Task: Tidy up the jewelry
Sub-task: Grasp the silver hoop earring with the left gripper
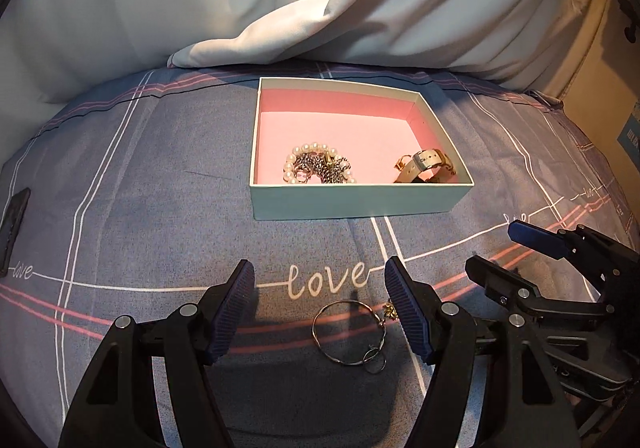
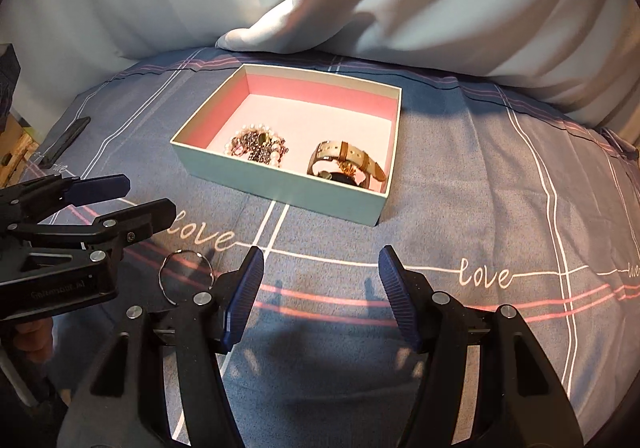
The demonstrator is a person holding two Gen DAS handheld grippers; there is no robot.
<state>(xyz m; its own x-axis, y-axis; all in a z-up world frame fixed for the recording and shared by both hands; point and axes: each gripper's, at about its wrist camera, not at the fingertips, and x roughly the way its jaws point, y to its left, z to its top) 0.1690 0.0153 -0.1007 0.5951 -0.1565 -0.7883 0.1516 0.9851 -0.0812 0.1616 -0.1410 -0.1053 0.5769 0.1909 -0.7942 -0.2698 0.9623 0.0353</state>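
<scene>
An open box (image 1: 360, 200) (image 2: 280, 186) with a pink inside sits on the blue bedsheet. In it lie a pearl and chain bundle (image 1: 318, 168) (image 2: 258, 148) and a watch with a beige strap (image 1: 426, 166) (image 2: 346, 162). A thin wire bracelet with small rings (image 1: 350, 332) (image 2: 186, 274) lies on the sheet between my left gripper's fingers. My left gripper (image 1: 320, 280) (image 2: 146, 194) is open just above it. My right gripper (image 2: 322, 268) (image 1: 492, 244) is open and empty over the sheet to the right of the bracelet.
A white curtain (image 1: 320, 8) hangs behind the bed and drapes onto the sheet. A dark flat phone-like object (image 1: 14, 224) (image 2: 64, 144) lies at the left edge of the bed. A cardboard box (image 1: 616, 68) stands at the far right.
</scene>
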